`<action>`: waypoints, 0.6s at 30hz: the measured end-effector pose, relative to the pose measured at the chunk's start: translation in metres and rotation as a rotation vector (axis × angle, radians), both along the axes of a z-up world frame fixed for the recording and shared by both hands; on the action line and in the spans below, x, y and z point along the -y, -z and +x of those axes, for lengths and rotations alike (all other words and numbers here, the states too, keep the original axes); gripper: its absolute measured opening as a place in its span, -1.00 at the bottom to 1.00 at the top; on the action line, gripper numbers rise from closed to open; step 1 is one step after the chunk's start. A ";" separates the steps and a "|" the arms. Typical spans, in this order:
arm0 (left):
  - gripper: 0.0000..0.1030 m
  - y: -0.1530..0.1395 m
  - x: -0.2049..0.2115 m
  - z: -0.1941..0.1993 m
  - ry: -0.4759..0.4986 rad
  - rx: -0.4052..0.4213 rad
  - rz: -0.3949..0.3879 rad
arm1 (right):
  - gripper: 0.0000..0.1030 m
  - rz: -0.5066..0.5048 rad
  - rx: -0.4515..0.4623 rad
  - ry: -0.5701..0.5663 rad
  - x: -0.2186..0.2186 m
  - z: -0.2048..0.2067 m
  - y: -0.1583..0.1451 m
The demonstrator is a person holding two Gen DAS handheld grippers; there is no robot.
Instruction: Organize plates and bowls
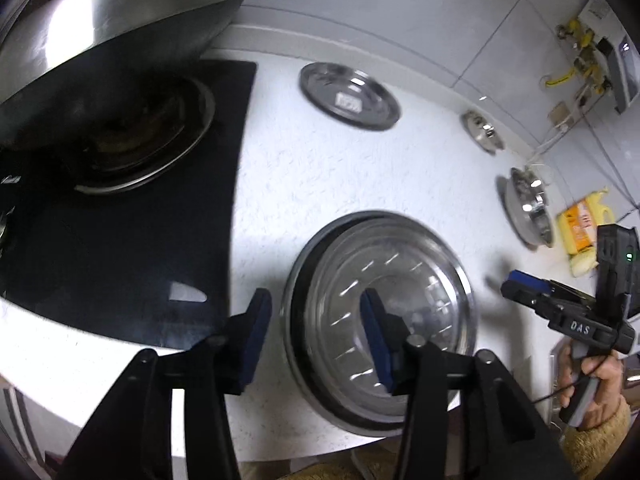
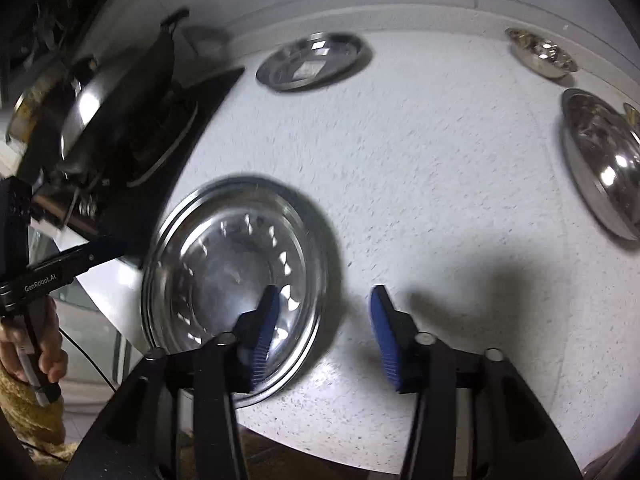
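A: Why do both tongs stand parted, holding nothing?

B: The left tongs (image 1: 316,336) straddle the near-left rim of the stacked steel bowls (image 1: 380,316) on the white table (image 1: 288,176); the right tongs (image 2: 324,334) straddle the opposite rim. It looks like a release.

A: And beyond?

B: A steel plate (image 1: 350,96) at twelve o'clock; a smaller dish (image 1: 484,132) and another bowl (image 1: 528,208) at two. The wok (image 1: 112,32) on the stove at ten stands clear.
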State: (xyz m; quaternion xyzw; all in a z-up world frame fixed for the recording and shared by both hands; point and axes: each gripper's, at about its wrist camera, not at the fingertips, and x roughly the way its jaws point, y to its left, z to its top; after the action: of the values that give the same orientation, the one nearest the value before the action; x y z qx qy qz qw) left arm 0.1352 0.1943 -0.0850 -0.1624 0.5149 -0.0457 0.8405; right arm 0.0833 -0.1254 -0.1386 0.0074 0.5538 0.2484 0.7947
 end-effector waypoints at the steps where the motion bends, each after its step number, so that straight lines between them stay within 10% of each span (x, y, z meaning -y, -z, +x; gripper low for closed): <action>1: -0.12 -0.001 -0.002 0.004 0.004 0.001 -0.039 | 0.08 0.014 0.015 0.014 0.005 0.001 -0.004; 18: -0.12 0.009 0.015 0.151 -0.030 -0.087 0.071 | 0.42 0.173 0.032 0.062 0.022 0.106 -0.017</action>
State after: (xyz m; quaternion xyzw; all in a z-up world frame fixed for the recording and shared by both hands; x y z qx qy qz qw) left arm 0.2861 0.1789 -0.0940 -0.1419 0.5496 -0.0078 0.8232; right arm 0.1897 -0.1472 -0.1217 0.0892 0.5172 0.2706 0.8071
